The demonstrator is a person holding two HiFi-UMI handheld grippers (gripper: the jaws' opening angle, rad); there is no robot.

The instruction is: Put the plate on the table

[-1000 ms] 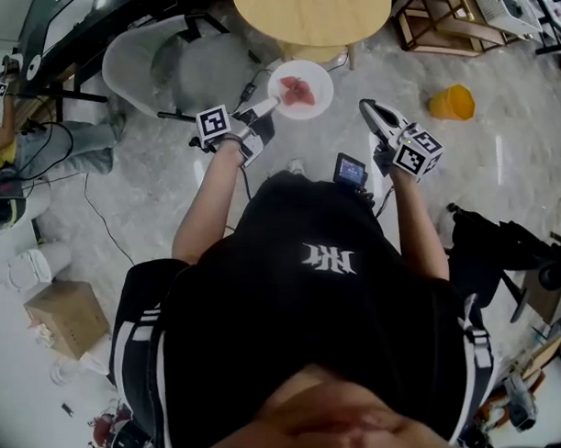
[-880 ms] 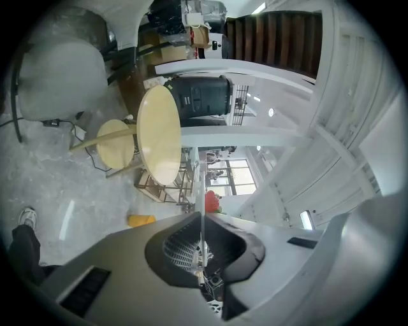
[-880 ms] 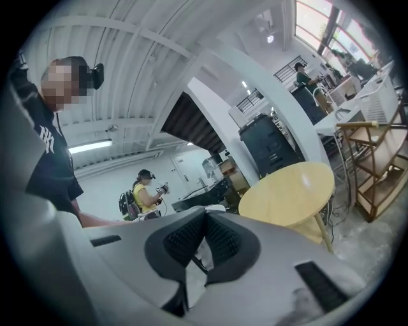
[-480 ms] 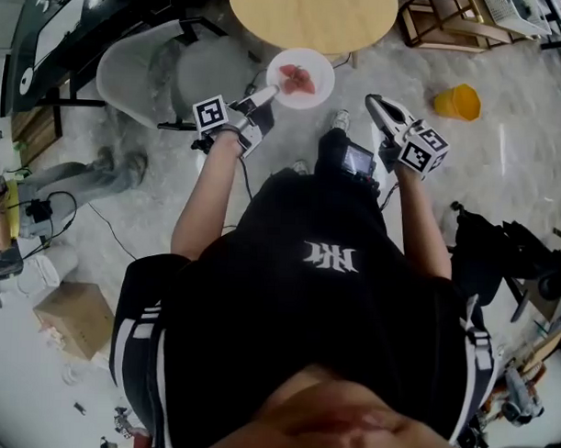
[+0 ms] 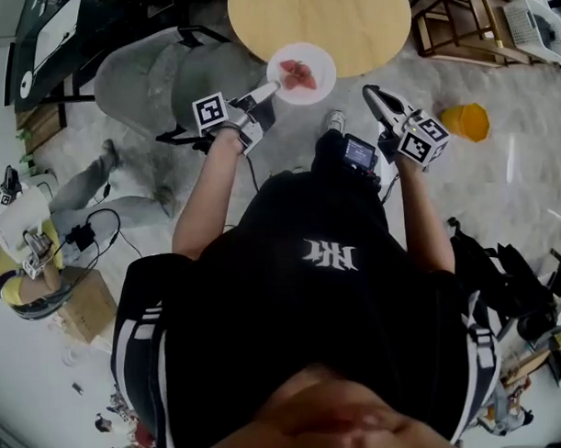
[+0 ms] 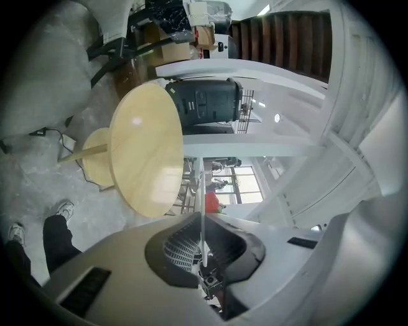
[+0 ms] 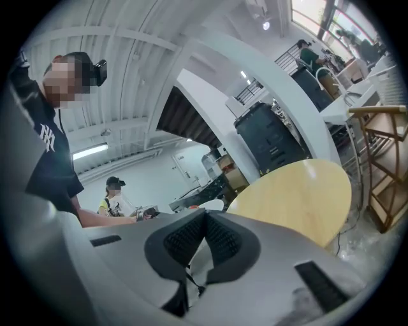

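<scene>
A white plate (image 5: 301,74) with red food on it is held level at the near edge of the round wooden table (image 5: 315,22). My left gripper (image 5: 270,88) is shut on the plate's near rim. In the left gripper view the plate (image 6: 202,210) shows edge-on as a thin white line clamped between the pads, with the red food (image 6: 211,202) and the table (image 6: 146,153) beyond. My right gripper (image 5: 372,95) hangs to the right of the plate, shut and holding nothing. In the right gripper view the gripper (image 7: 204,216) points at the table (image 7: 299,197).
A grey padded chair (image 5: 148,71) stands left of the table. A yellow bucket (image 5: 468,121) lies on the floor at right, near a wooden frame (image 5: 453,32). A cardboard box (image 5: 85,303) and a person in yellow (image 5: 21,274) are at the far left.
The plate and both grippers have come nearer to the table; the plate now overlaps its near edge. The left gripper's hold on the plate is unchanged.
</scene>
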